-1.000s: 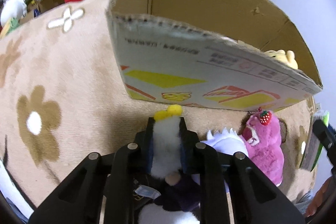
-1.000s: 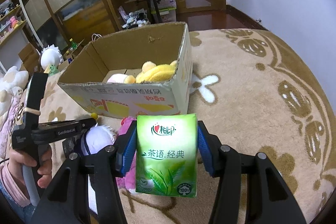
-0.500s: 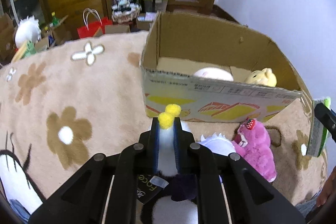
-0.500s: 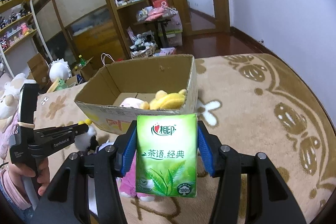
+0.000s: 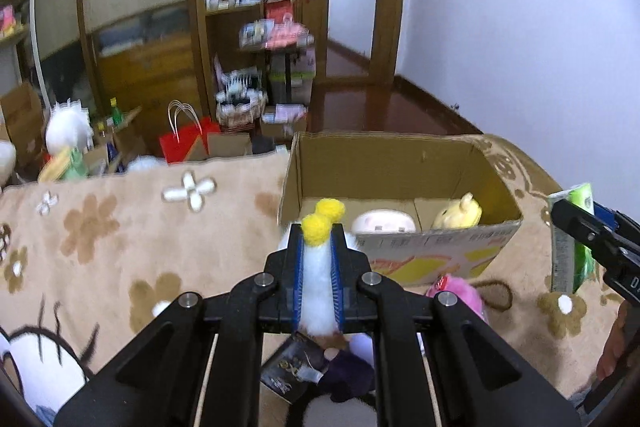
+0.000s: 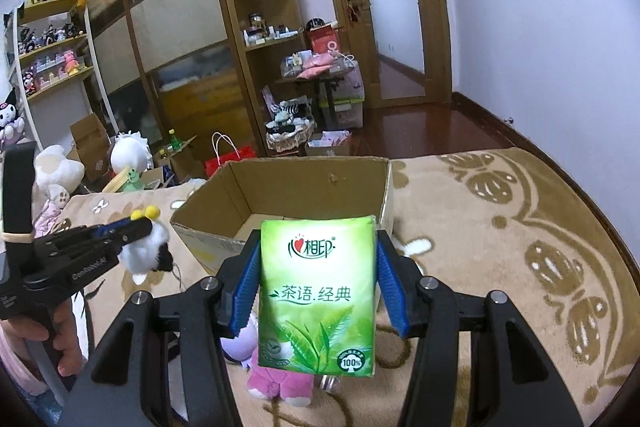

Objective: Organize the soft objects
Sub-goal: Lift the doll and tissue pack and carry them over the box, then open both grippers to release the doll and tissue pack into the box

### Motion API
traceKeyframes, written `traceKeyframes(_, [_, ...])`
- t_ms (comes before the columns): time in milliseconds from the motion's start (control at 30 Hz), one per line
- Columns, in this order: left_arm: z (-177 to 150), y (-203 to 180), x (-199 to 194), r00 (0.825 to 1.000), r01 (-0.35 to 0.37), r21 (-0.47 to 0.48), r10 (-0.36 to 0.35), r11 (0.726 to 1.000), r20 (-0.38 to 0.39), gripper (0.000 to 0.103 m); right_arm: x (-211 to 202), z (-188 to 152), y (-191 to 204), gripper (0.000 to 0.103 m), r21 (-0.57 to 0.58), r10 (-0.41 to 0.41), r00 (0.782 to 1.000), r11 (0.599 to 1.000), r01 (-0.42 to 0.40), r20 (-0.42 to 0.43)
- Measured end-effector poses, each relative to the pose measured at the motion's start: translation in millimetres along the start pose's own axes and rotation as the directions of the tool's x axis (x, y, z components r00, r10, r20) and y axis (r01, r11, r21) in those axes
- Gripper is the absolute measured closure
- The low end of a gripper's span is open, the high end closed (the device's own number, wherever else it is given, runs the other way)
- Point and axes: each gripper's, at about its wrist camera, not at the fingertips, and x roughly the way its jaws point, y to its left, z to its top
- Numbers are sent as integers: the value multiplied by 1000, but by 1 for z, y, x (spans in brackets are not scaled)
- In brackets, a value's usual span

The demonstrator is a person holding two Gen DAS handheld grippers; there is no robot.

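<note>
My left gripper [image 5: 316, 239] is shut on a white plush toy with yellow pom-poms [image 5: 318, 267], held in the air above the rug, short of the open cardboard box [image 5: 400, 159]. The same toy shows in the right wrist view [image 6: 146, 251]. My right gripper [image 6: 318, 259] is shut on a green tissue pack [image 6: 318, 303], held up in front of the box [image 6: 312, 187]. In the box lie a white plush [image 5: 382, 223] and a yellow plush [image 5: 460, 215]. A pink plush [image 5: 456, 297] lies on the rug before the box.
The beige flower-pattern rug [image 5: 120, 235] spreads around the box. Behind it stand wooden shelves [image 6: 248, 27], a red bag [image 5: 188, 143], small boxes and more plush toys [image 6: 56, 171]. A purple toy [image 6: 236, 347] lies beside the pink one.
Both grippers have risen and drawn back from the box with their loads. The left view now looks down into the box. The pink plush stayed on the rug.
</note>
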Motion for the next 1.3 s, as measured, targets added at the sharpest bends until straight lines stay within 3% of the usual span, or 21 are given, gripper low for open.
traceKeyframes(433, [60, -16, -21, 985, 57, 42, -63, 997, 158, 92, -3, 39, 6, 46, -26, 33, 995, 999, -31, 98])
traceKeyframes(600, [80, -23, -7, 980, 110, 32, -114, 993, 164, 92, 10, 55, 15, 46, -67, 37, 993, 997, -30, 109])
traceKeyframes(800, [78, -27, 24, 988, 90, 48, -95, 995, 124, 92, 41, 55, 17, 46, -59, 64, 996, 996, -61, 59])
traceKeyframes(1133, [55, -25, 88, 998, 24, 75, -20, 997, -52, 88, 84, 42, 2, 45, -37, 68, 997, 997, -69, -25])
traceKeyframes(1300, [45, -17, 104, 993, 10, 55, -4, 998, -115, 85, 94, 35, -6, 27, 14, 78, 995, 997, -78, -58])
